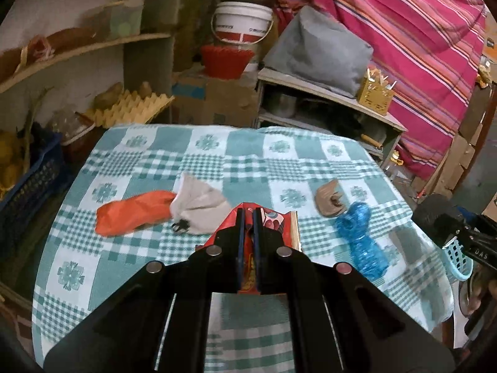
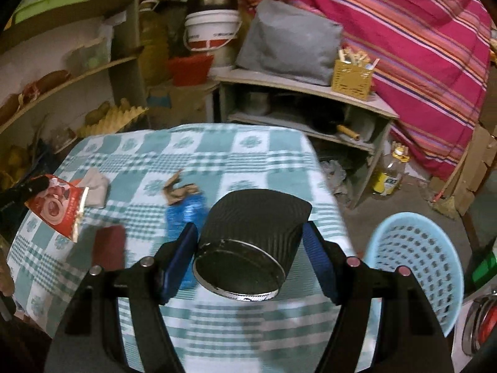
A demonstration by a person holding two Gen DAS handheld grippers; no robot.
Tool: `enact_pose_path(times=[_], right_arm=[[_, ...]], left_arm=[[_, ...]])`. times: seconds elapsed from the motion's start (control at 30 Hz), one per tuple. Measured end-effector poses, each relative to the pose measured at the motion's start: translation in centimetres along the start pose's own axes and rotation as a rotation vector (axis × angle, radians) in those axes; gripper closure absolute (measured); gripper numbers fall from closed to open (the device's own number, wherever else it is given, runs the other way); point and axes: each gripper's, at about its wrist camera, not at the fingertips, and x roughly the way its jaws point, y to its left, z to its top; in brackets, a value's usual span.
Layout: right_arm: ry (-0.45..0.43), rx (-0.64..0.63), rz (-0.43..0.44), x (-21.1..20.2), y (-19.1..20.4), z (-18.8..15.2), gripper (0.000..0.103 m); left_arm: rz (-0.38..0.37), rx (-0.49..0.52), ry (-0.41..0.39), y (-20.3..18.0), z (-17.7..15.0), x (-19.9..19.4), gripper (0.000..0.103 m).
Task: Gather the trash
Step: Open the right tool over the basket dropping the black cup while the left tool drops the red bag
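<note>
Left tongs (image 1: 248, 214) fully closed on a red snack wrapper (image 1: 279, 222), lifted above the checked bench (image 1: 217, 155). Right tongs (image 2: 250, 237) set wide, pads against both sides of a black ribbed paper cup (image 2: 248, 242) – cup tilted, base toward the camera, clear of the cloth. Pale blue perforated basket (image 2: 416, 264) just right of the bench edge. On the bench: orange bag (image 1: 133, 214), grey rag (image 1: 202, 205), brown paper scrap (image 1: 329, 200), crushed blue bottle (image 1: 360, 236) – all apart from both tongs.
</note>
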Motion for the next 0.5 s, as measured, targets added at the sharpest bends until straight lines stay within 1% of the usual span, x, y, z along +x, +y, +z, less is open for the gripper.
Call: enact_pose_path(times=[0.23, 0.4, 0.43, 0.5], right_arm=[[-0.012, 0.066, -0.043, -1.5, -6.4, -0.2, 0.034], [-0.024, 0.108, -0.075, -2.6, -11.0, -0.8, 0.036], [-0.025, 0.116, -0.084, -3.0, -12.2, -1.1, 0.043], [-0.019, 0.127, -0.096, -3.4, -13.9, -1.4, 0.053]], left_arm=[[-0.047, 0.034, -0.026, -4.8, 1.5, -0.5, 0.099], [-0.084, 0.087, -0.032, -9.6, 2.1, -0.4, 0.099], [-0.092, 0.095, -0.032, -10.5, 2.1, -0.4, 0.099], [-0.12, 0.112, -0.034, -12.7, 2.3, -0.3, 0.099]])
